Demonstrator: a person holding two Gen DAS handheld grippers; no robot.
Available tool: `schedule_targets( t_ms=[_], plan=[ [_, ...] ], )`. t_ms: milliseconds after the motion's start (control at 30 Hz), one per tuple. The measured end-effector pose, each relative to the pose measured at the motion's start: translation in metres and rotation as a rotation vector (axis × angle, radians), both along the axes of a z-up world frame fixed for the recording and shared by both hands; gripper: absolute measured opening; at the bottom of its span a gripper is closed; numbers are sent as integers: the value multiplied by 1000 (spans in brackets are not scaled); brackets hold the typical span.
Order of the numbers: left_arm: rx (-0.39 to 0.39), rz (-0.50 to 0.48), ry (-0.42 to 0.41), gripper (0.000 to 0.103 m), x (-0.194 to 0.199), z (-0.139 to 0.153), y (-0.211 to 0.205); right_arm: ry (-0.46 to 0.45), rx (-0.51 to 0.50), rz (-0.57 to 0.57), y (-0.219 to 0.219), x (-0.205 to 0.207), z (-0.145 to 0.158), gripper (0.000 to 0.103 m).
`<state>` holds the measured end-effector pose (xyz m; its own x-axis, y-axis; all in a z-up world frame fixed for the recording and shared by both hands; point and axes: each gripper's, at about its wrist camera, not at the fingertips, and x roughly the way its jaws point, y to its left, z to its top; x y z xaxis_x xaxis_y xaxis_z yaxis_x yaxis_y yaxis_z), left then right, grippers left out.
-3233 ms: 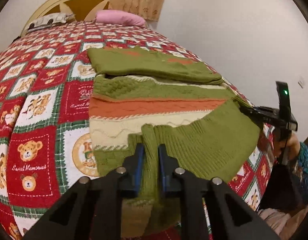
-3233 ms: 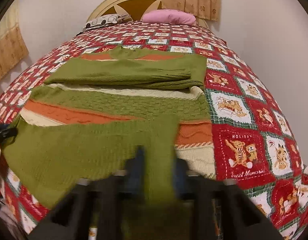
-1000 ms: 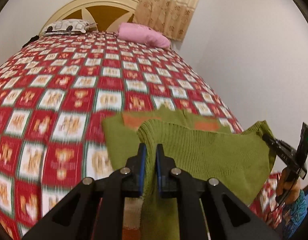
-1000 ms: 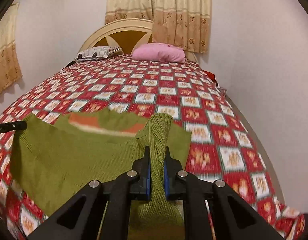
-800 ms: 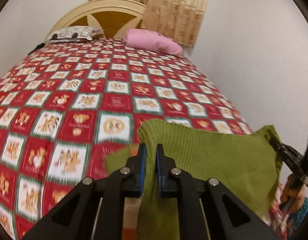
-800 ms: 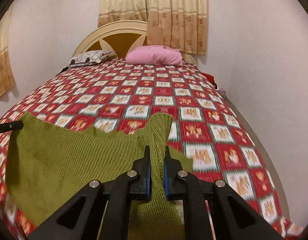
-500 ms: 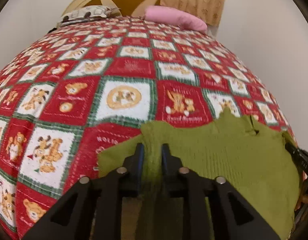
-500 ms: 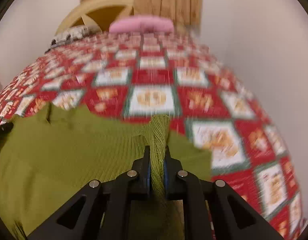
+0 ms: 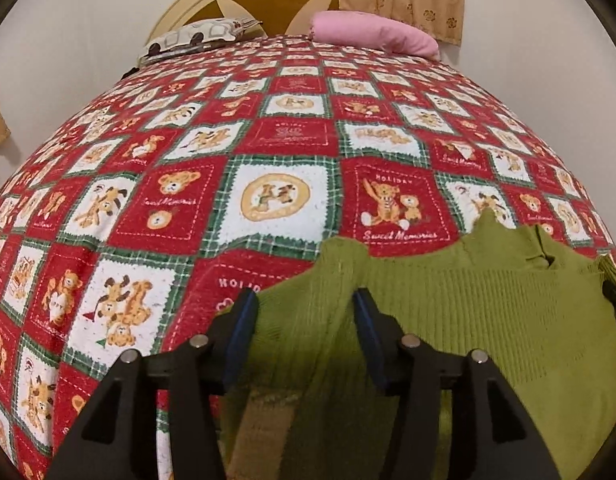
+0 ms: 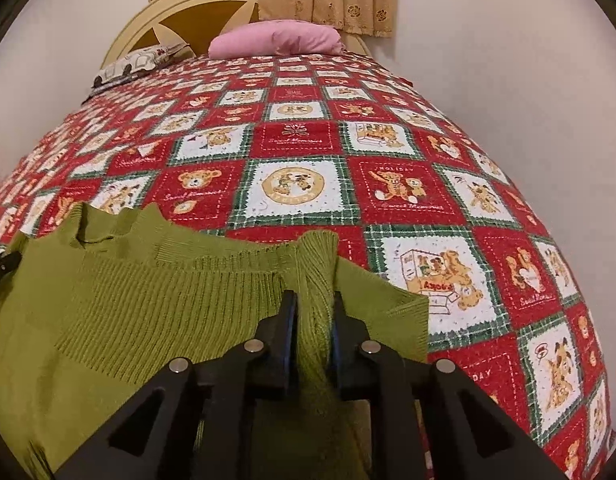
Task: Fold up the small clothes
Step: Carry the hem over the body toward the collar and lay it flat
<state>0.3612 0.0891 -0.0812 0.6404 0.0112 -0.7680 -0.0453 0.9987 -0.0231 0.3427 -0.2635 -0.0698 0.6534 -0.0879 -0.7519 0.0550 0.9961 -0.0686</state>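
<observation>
A green knit sweater (image 9: 488, 308) lies folded over on the red patchwork bedspread (image 9: 276, 136), its ribbed edge toward the headboard. My left gripper (image 9: 304, 308) hovers over the sweater's left corner. Its jaws are opening and stand wide, and a raised fold of knit sits loose between the pads without being pressed. In the right wrist view the same sweater (image 10: 128, 300) fills the lower left. My right gripper (image 10: 312, 320) pinches a ridge of fabric at the right corner. Its jaws are starting to open, but the knit still fills the gap.
A pink pillow (image 9: 372, 34) and a patterned pillow (image 9: 200, 36) lie by the cream headboard (image 10: 180, 12) at the far end. A plain wall runs close along the bed's right side. Bedspread stretches beyond the sweater.
Both grippers came down and forward with the sweater's edge and laid it flat on the bed. The left jaws spread wide and let the fold go. The right jaws widened slightly.
</observation>
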Motion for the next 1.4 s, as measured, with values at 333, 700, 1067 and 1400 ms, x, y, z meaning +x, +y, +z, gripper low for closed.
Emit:
schedule_targets(
  t_ms=[333,700,1067,1400],
  plan=[
    [13,14,6,63,3,-2,0,-92,-59,-58,0,-13,21,23],
    [-2,30,10,69,4,-3,4,-130,121,-49,-29,-78,71,60],
    [-38,88,41,91,9,-9,16,13,-190,-88,10,-39,-5,10],
    [-2,101,34,98,4,-5,15,-142,-107,-198,2,-81,40,17]
  ],
)
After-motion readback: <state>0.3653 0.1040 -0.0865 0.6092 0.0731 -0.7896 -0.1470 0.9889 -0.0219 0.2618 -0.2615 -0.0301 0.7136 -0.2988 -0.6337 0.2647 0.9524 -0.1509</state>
